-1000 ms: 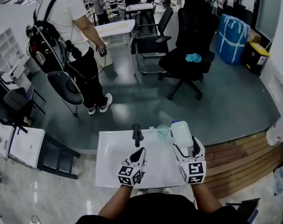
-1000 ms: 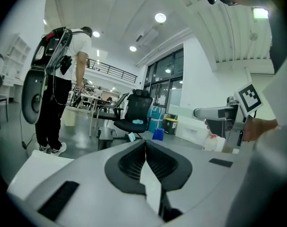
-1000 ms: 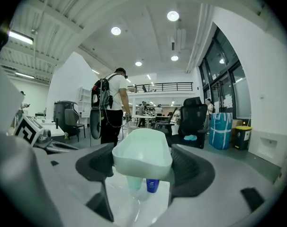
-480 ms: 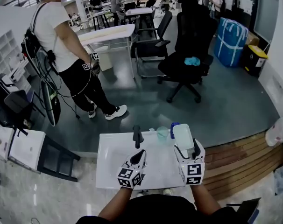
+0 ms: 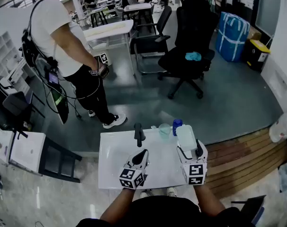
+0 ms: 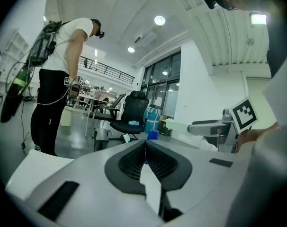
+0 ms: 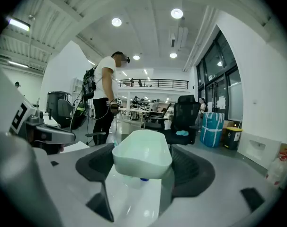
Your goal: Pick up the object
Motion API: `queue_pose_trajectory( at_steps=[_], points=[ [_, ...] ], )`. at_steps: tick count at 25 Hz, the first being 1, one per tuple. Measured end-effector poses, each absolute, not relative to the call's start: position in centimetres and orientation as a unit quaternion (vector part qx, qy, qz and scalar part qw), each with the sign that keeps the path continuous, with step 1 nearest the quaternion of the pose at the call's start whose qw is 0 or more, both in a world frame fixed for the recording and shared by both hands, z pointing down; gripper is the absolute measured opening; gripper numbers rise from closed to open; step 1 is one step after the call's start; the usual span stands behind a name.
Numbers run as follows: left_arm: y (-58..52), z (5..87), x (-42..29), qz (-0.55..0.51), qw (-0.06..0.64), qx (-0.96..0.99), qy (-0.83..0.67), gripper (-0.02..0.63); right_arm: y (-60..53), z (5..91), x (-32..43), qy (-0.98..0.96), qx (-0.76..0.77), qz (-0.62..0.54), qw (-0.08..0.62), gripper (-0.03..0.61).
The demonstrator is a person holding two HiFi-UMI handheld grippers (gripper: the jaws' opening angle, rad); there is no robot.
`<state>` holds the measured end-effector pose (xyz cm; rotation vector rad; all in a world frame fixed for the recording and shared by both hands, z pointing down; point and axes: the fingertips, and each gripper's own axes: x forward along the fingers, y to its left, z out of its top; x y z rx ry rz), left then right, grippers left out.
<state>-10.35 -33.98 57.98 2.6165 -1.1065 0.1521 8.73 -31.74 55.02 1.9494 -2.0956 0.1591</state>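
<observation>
A white oval-bottomed bottle (image 5: 185, 137) is held off the white table (image 5: 114, 164), clamped between the fingers of my right gripper (image 5: 189, 149). In the right gripper view its pale base (image 7: 142, 159) fills the space between the dark pads (image 7: 193, 171). My left gripper (image 5: 142, 154) hovers over the table's middle, shut with nothing in it; in the left gripper view its pads (image 6: 129, 162) meet at the tip. From there the bottle (image 6: 181, 129) shows at the right.
On the table's far edge stand a black upright object (image 5: 139, 134), a clear cup (image 5: 165, 130) and a small blue object (image 5: 177, 124). A person with a backpack (image 5: 63, 32) stands beyond the table on the left. A black office chair (image 5: 188, 56) is further back.
The person beyond the table has stepped and turned. My right gripper has shifted slightly with the bottle in it. The left gripper has stayed put.
</observation>
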Motion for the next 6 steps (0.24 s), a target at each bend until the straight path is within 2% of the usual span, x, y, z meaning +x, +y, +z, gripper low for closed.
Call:
queue_pose_trajectory(
  at_steps=[6],
  points=[
    [-33.93,58.48,-10.4,0.057,0.15,0.91,-0.383,0.021,-31.62,55.22,9.04,-0.718,0.679,0.049,0.144,0.387]
  ],
)
